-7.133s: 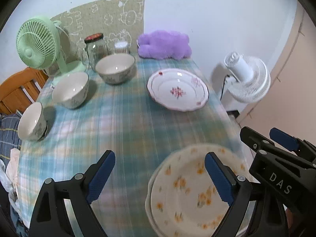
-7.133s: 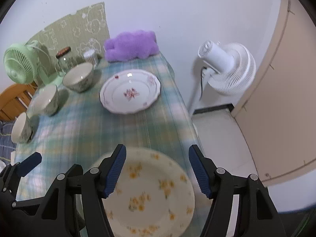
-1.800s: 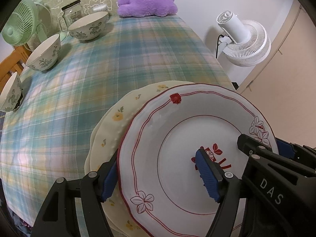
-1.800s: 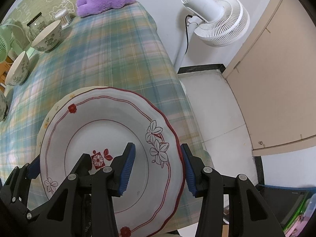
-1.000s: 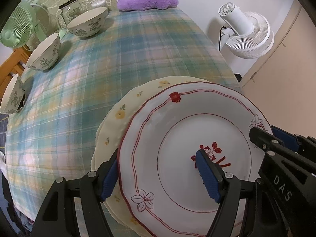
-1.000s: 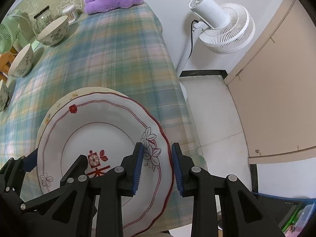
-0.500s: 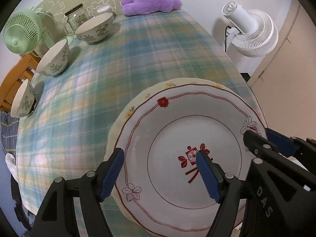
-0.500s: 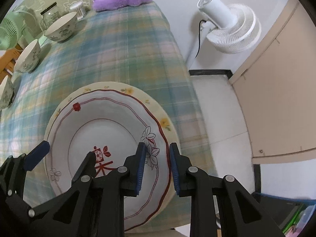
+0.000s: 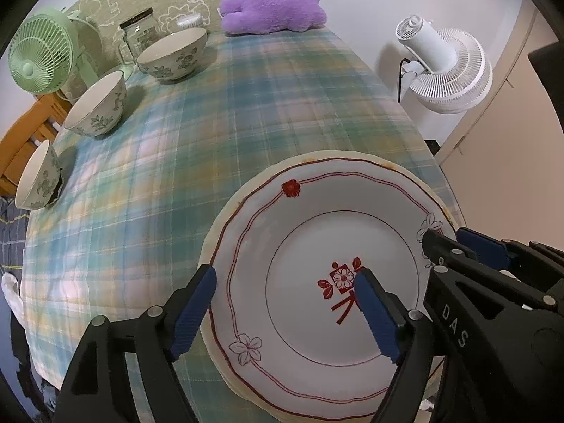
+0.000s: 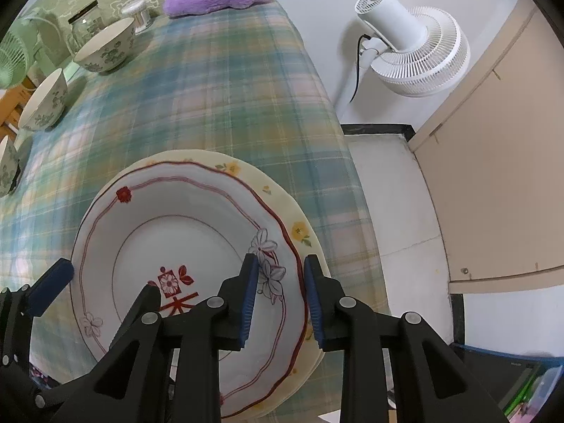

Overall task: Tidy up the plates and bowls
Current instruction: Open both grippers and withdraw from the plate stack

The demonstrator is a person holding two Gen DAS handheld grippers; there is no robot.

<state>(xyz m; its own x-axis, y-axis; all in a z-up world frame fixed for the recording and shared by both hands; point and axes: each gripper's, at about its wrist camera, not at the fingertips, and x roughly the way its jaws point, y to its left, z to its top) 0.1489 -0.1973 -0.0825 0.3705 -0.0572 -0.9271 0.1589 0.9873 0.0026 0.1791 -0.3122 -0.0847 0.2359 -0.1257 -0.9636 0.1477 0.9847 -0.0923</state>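
right wrist: gripper (image 10: 279,298) seemingly straddles plate (image 10: 176,246).

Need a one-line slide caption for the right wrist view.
Right gripper straddles the rim of the red-trimmed plate, stacked on the yellow-flowered plate at the plaid table's near edge.

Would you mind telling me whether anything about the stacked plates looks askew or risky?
The red-rimmed plate sits off-centre on the yellow-flowered plate, leaving a wider crescent showing on the side toward the white fan. The stack also sits near the table edge. Nothing looks chipped or spilled.
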